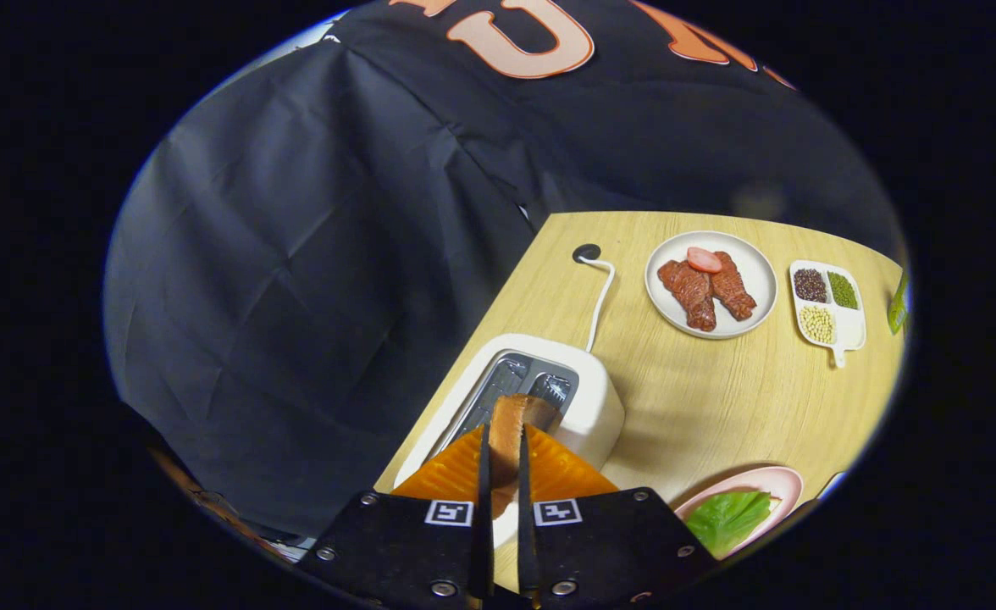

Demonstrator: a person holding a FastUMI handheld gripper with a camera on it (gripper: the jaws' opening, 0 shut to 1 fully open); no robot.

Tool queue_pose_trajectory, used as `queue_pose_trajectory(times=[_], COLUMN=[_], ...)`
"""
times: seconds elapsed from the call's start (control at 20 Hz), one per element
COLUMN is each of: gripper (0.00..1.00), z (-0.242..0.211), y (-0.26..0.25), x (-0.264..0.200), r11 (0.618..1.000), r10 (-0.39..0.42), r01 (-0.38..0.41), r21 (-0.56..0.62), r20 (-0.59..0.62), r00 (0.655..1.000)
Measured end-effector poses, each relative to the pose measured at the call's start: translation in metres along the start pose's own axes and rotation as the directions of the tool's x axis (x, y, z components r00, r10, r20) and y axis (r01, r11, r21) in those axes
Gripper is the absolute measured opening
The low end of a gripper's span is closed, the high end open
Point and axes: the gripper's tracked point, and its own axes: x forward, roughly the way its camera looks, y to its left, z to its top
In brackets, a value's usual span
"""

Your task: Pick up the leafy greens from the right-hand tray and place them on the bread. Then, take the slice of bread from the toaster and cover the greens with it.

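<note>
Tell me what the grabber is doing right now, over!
Tool shut on the bread slice, just above the toaster slot. Greens already on the pink plate. Nothing in the way. Over.

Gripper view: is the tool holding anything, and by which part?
Yes: the tool is shut on the browned bread slice by its flat faces, above the white toaster.

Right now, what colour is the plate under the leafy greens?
Pale pink plate, clearest in the gripper view, beside the hand-held gripper shut on the bread slice.
</note>
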Motion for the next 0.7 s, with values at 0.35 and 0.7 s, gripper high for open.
queue_pose_trajectory(times=[0.35, 0.7], gripper=[0.11, 0.11], z=[0.012, 0.001], y=[-0.001, -0.033], x=[-0.059, -0.119], r11=[0.996, 0.995], r10=[0.081, 0.091], r01=[-0.085, -0.1], r21=[0.024, 0.028], r20=[0.142, 0.231], r00=[0.987, 0.969])
